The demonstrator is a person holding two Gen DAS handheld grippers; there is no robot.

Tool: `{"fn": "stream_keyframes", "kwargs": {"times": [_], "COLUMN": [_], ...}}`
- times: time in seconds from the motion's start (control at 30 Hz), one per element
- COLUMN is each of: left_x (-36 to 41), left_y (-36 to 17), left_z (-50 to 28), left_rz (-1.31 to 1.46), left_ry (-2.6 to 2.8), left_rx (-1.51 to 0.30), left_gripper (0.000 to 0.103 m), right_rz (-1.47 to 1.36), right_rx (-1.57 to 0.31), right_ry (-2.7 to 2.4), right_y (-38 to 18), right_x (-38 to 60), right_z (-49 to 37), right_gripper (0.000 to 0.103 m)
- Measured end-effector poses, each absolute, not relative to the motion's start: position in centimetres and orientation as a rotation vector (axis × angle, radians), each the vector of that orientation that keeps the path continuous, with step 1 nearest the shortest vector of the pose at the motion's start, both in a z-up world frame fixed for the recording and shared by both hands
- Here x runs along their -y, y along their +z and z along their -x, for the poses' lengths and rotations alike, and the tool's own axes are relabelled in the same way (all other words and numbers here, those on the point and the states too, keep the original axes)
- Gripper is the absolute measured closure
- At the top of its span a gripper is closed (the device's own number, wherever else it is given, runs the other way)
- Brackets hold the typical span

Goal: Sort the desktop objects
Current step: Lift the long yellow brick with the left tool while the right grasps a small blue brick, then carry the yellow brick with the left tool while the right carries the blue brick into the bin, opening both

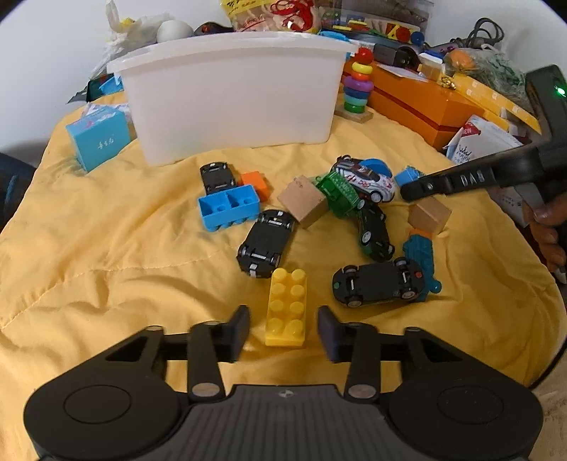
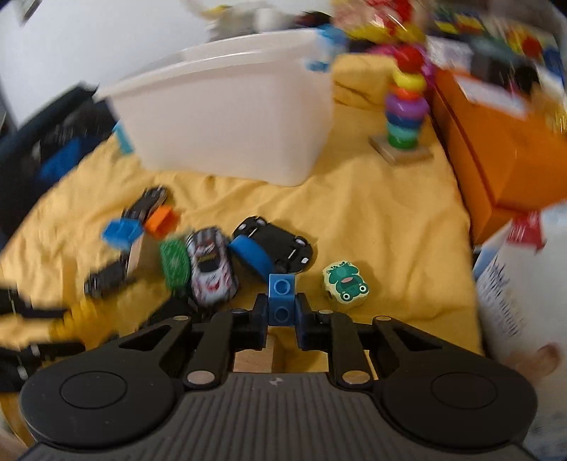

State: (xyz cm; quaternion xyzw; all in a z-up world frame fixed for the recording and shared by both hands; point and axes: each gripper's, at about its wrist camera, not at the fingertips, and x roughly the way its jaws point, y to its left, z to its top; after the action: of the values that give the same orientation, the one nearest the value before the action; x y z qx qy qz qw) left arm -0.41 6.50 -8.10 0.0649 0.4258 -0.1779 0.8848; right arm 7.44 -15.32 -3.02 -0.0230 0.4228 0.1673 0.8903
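my right hand-held gripper (image 2: 281, 315) pinching a small blue brick (image 2: 281, 299) | left hand-held gripper (image 1: 283, 331) spread wide around the yellow brick (image 1: 286, 307) | white bin (image 1: 230, 95) behind the toy pile

Background clutter, not mine to sort.
Ahead-right of my L gripper: ring stacker (image 1: 358, 85) beside orange box (image 1: 421, 103); far back, snack bag (image 1: 269, 14), w/ yellow cloth (image 1: 106, 255) under it all.

Toy cars (image 1: 264, 244) and bricks (image 1: 286, 308) lie scattered on the cloth (image 1: 106, 248) before the bin (image 1: 230, 95)
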Motion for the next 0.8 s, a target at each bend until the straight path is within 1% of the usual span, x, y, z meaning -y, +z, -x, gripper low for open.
{"fn": "stream_keyframes", "kwargs": {"times": [0.03,0.07,0.1,0.13,0.27,0.37,0.57,0.67,0.8], "left_x": [-6.3,-6.2,-6.0,-5.9,-5.9,-6.2,-7.1,-7.7,-7.6], "left_y": [-8.1,-8.3,-8.4,-8.6,-8.4,-6.9,-0.1,3.9,8.3], "left_z": [0.4,0.4,0.2,0.1,0.1,0.2,-0.9,-3.6,-8.5], "left_rz": [-0.141,-0.145,-0.152,-0.157,-0.168,-0.164,-0.152,-0.138,-0.147], "left_ry": [-0.378,-0.382,-0.385,-0.387,-0.385,-0.38,-0.366,-0.348,-0.299], "left_rx": [-0.884,-0.888,-0.898,-0.91,-0.904,-0.873,-0.693,-0.583,-0.459], "left_gripper": [0.055,0.057,0.063,0.076,0.076,0.076,0.076,0.076,0.076], "right_rz": [0.08,0.101,0.116,0.125,0.134,0.184,0.157,0.188,0.189], "right_rx": [-0.873,-0.87,-0.871,-0.875,-0.887,-0.843,-0.705,-0.587,-0.493], "right_ry": [0.346,0.345,0.342,0.339,0.342,0.351,0.432,0.46,0.478], "right_y": [-2.9,-2.9,-3.1,-3.3,-3.5,-2.2,3.7,7.1,9.7], "right_x": [15.2,15.1,15.0,15.0,15.0,14.7,13.8,12.1,10.1], "right_z": [-7.1,-7.0,-7.1,-7.2,-7.3,-6.5,-6.3,-7.8,-11.0], "right_gripper": [0.086,0.086,0.086,0.086,0.086,0.086,0.086,0.086,0.086]}}
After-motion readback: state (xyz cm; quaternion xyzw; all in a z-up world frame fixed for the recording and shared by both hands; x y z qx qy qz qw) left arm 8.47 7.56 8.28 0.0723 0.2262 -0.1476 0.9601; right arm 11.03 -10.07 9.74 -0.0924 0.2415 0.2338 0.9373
